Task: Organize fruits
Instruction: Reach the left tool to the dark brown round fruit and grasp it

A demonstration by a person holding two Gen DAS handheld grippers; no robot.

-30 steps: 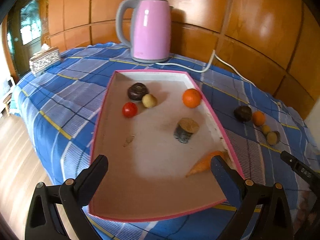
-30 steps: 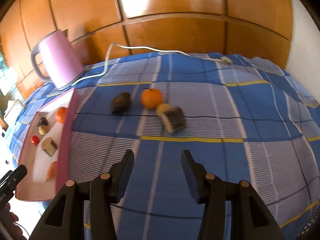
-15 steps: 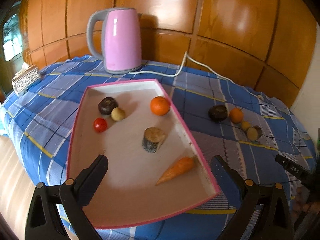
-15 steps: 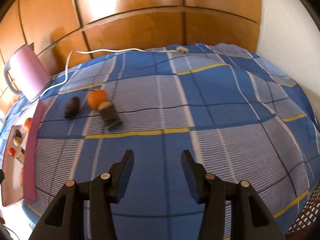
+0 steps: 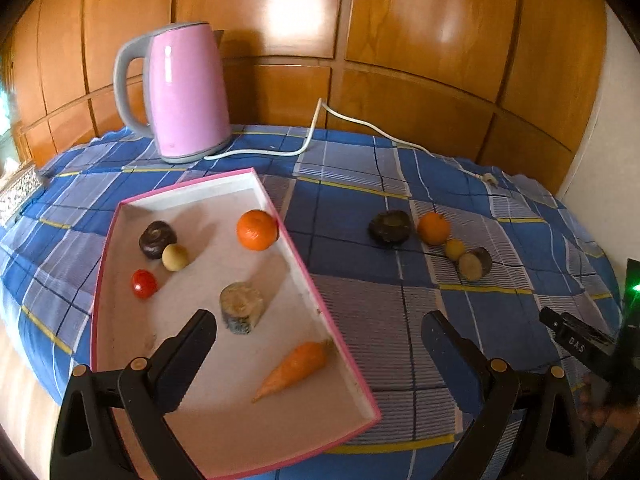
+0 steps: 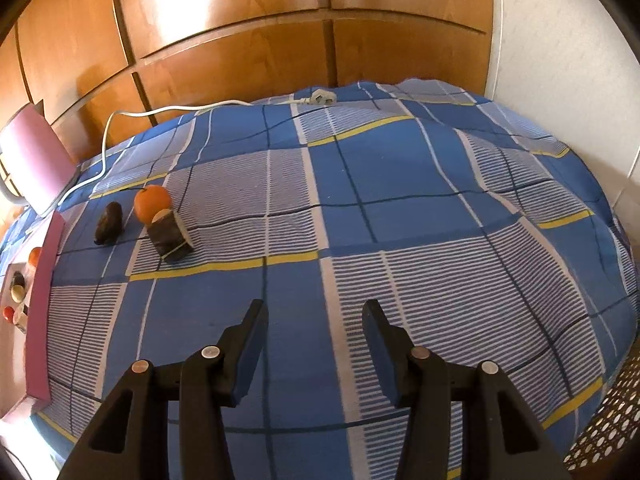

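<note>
A pink-rimmed tray [image 5: 280, 216] lies on the blue checked cloth. It holds an orange [image 5: 257, 229], a dark round fruit [image 5: 157, 238], a small yellow fruit [image 5: 175, 257], a cherry tomato [image 5: 144, 283], a cut stub [image 5: 241, 307] and a carrot [image 5: 294, 369]. On the cloth to the right lie a dark fruit [image 5: 389, 227], an orange [image 5: 433, 227], a small yellow fruit [image 5: 455, 249] and a cut stub [image 5: 475, 264]; these show at far left in the right wrist view [image 6: 152, 202]. My left gripper [image 5: 318, 338] is open over the tray's right rim. My right gripper [image 6: 315, 330] is open above bare cloth.
A pink electric kettle [image 5: 184, 92] stands behind the tray, its white cord [image 5: 320, 120] running right to a loose plug [image 6: 316, 98]. A patterned tissue box [image 5: 16, 196] sits at far left. Wooden panels back the table. A wicker surface [image 6: 604, 428] shows past the right edge.
The left gripper view has swung right, so the loose fruits sit nearer its centre. The right gripper view has also swung right, pushing the loose fruits further left. Both stay open.
</note>
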